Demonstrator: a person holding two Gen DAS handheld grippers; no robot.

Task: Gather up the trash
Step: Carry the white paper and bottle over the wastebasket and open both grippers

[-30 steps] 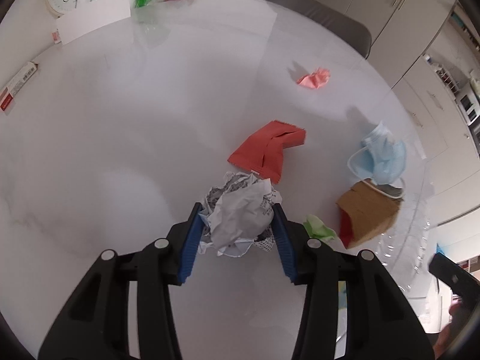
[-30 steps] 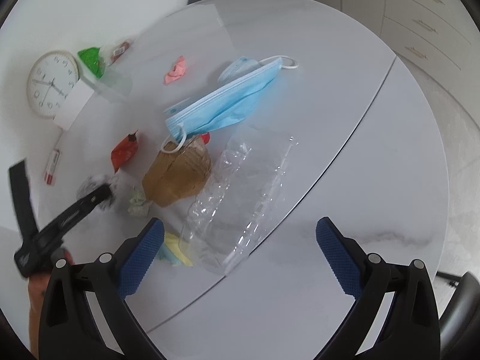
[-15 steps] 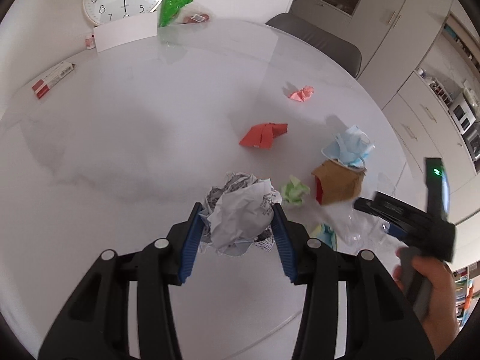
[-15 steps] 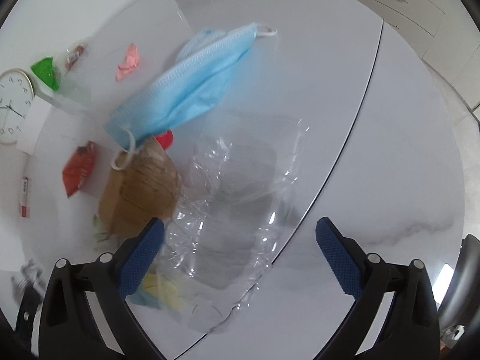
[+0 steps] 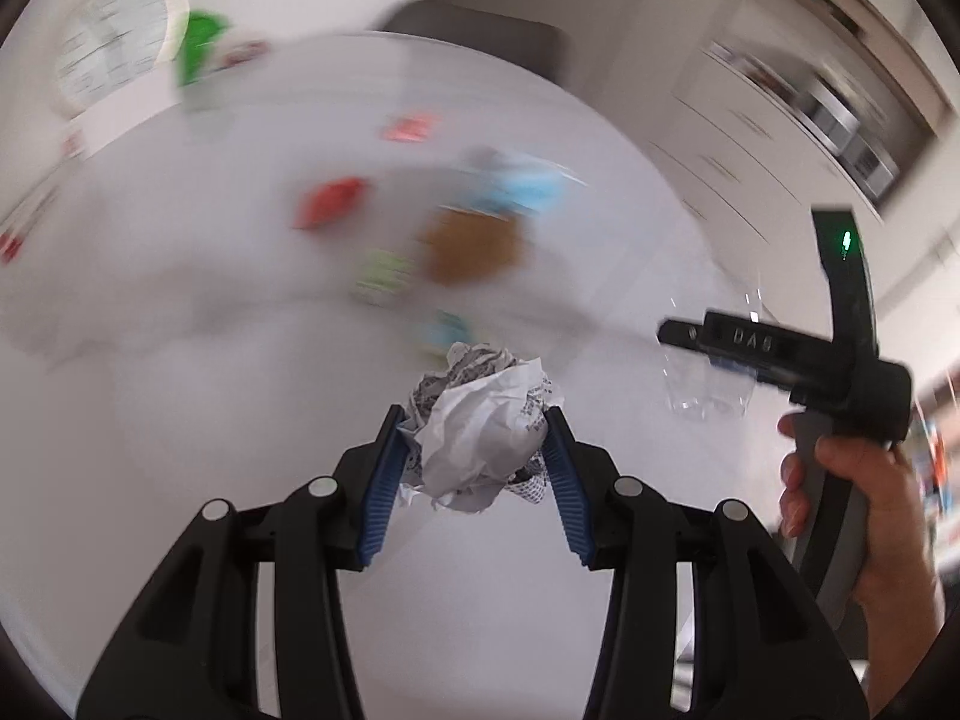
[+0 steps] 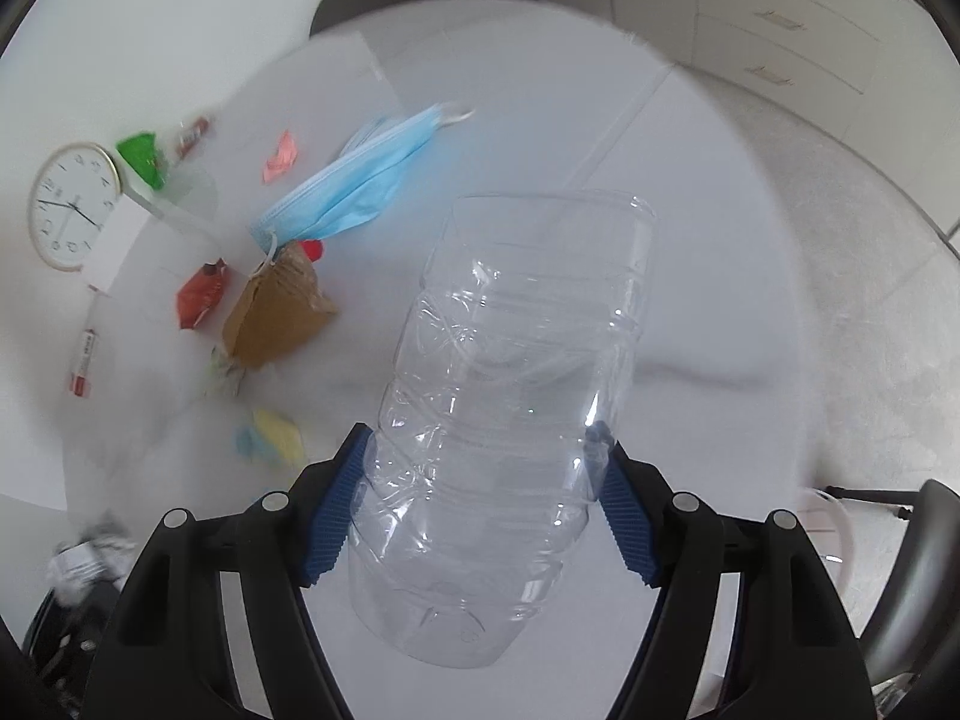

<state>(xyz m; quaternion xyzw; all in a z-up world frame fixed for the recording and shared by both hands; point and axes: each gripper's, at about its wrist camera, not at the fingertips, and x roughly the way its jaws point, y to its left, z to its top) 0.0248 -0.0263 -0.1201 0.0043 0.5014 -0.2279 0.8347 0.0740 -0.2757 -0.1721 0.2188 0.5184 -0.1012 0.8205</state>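
My left gripper (image 5: 474, 426) is shut on a crumpled ball of printed paper (image 5: 477, 429) and holds it above the white table (image 5: 180, 420). My right gripper (image 6: 480, 462) is shut on a clear crushed plastic bottle (image 6: 510, 390), lifted off the table. The right gripper also shows in the left wrist view (image 5: 750, 348), with the bottle (image 5: 708, 384) under it. On the table lie a blue face mask (image 6: 354, 186), a brown cardboard piece (image 6: 276, 312), a red wrapper (image 6: 201, 294), a pink scrap (image 6: 281, 156), a green scrap (image 6: 225, 369) and a yellow scrap (image 6: 273, 429).
A wall clock (image 6: 66, 204), a white card (image 6: 117, 240), a green bag (image 6: 141, 153) and a small red and white box (image 6: 84, 360) stand at the table's far side. A grey chair (image 5: 474, 30) and white cabinets (image 6: 780, 30) lie beyond the table.
My right gripper has closed on the clear bottle and lifted it off the table. My left gripper, still holding the paper ball, has pulled back and swung right; its view is blurred.
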